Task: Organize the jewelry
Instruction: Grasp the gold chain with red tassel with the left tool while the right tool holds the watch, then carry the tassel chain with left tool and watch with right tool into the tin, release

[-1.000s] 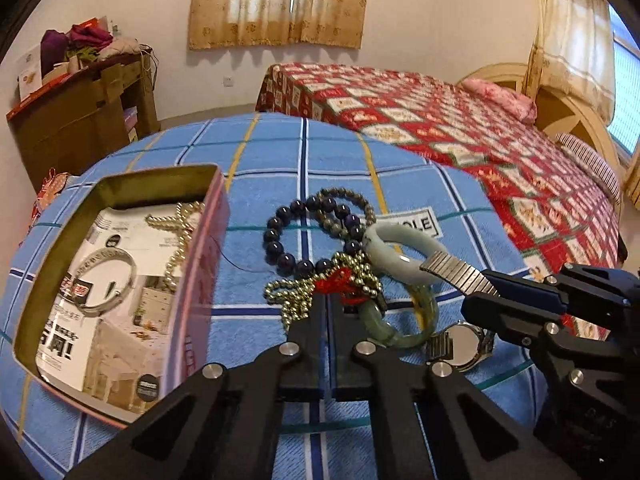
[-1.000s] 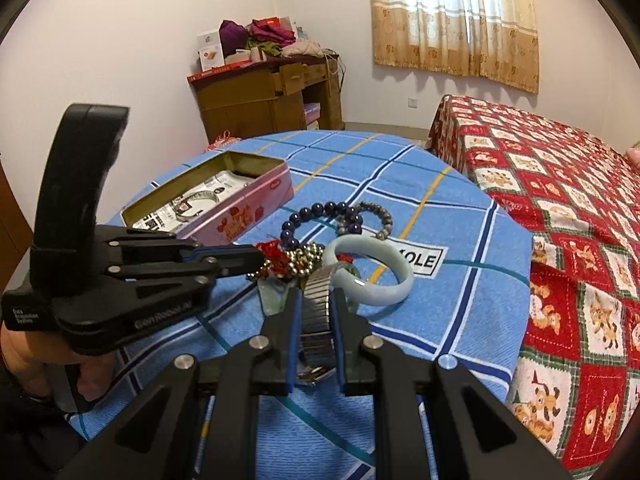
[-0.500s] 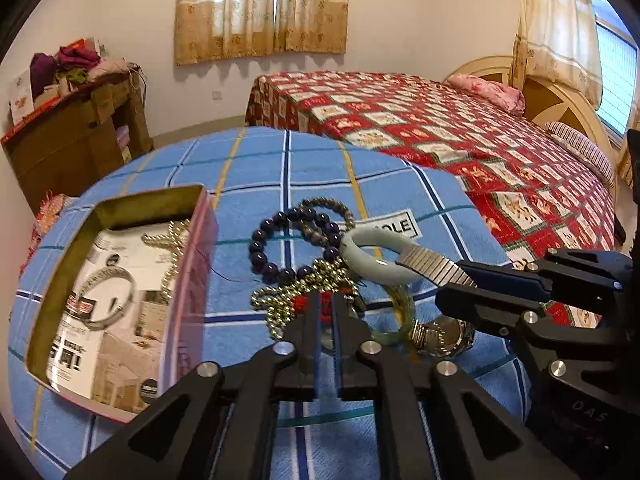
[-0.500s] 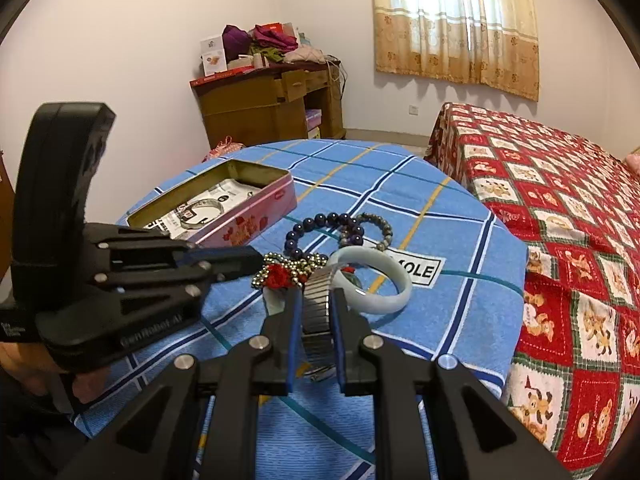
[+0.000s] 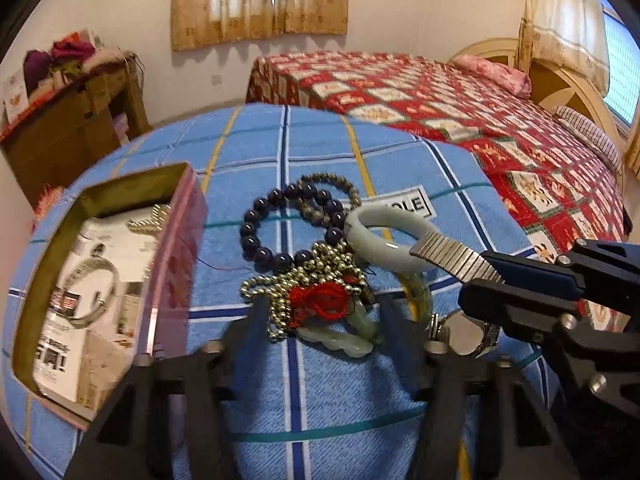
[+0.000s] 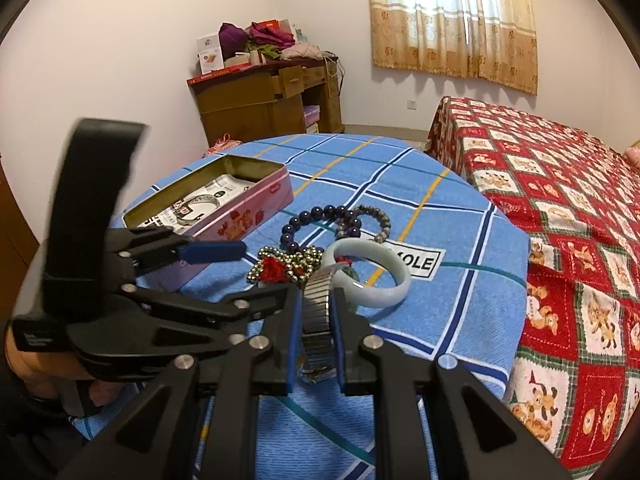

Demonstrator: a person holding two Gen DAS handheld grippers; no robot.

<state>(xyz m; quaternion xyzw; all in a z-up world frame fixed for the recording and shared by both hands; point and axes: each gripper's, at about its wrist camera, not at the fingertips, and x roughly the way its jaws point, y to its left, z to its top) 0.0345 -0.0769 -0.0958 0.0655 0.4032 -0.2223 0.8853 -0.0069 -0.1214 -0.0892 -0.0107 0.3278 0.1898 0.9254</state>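
Right wrist: person's hand point(image 6: 48, 364) visible.

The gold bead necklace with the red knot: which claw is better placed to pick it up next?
Left. The left claw is opening around the gold bead necklace; the right claw is shut on the watch band.

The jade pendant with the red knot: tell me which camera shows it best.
The left wrist view: the jade pendant lies whole and near, between the opening jaws of the left gripper. The right wrist view shows little beyond its red knot.
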